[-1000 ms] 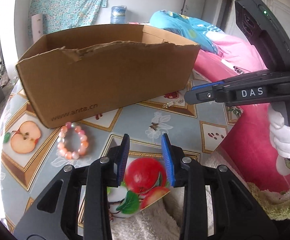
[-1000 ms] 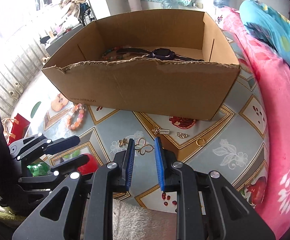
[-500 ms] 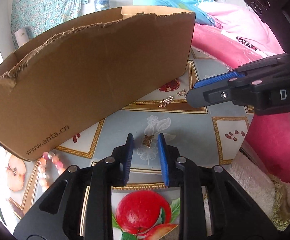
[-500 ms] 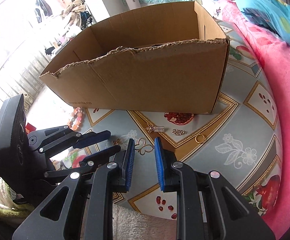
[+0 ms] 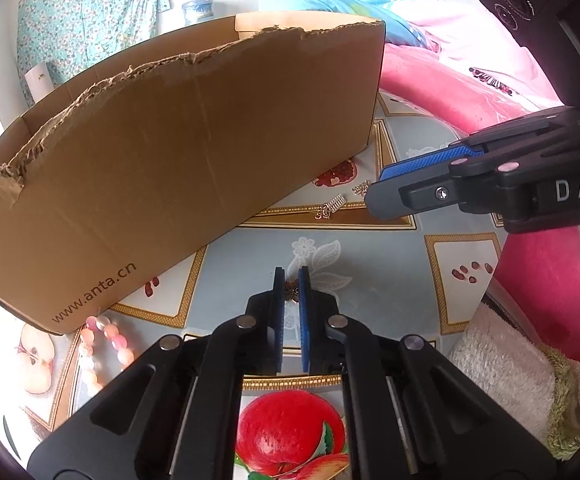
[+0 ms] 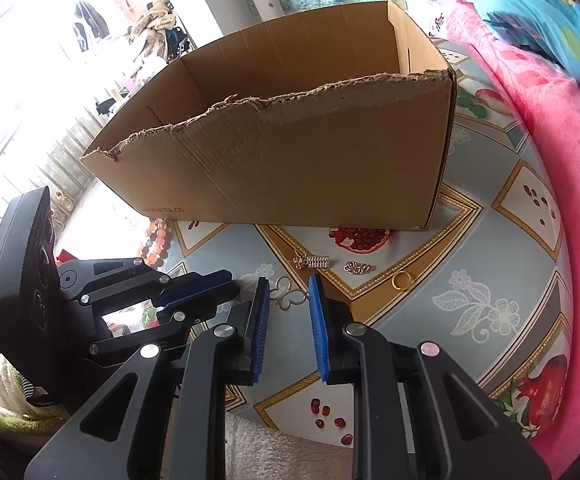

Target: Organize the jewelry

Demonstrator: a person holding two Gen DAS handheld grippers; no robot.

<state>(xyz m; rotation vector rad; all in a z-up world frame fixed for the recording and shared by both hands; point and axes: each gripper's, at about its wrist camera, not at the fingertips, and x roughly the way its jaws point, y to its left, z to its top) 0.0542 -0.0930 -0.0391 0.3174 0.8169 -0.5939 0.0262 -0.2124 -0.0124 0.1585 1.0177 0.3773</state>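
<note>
My left gripper (image 5: 291, 280) is shut on a small bronze flower charm (image 5: 291, 289) low over the patterned tablecloth, in front of the cardboard box (image 5: 178, 152). My right gripper (image 6: 289, 292) is open, its blue pads either side of a gold clover-shaped piece (image 6: 288, 298) on the cloth. Beyond it lie a silver comb-like charm (image 6: 313, 262), a small silver chain link (image 6: 359, 267) and a gold ring (image 6: 401, 279). A pink bead bracelet (image 5: 104, 338) lies at the box's left corner. The left gripper also shows in the right wrist view (image 6: 210, 286).
The cardboard box (image 6: 290, 152) stands open-topped at the back of the round table. A pink blanket (image 6: 550, 128) lies along the right. A white towel (image 5: 502, 368) sits at the table's near edge.
My left gripper moved forward and down and closed on the flower charm. My right gripper lowered toward the gold clover piece and stayed open.
</note>
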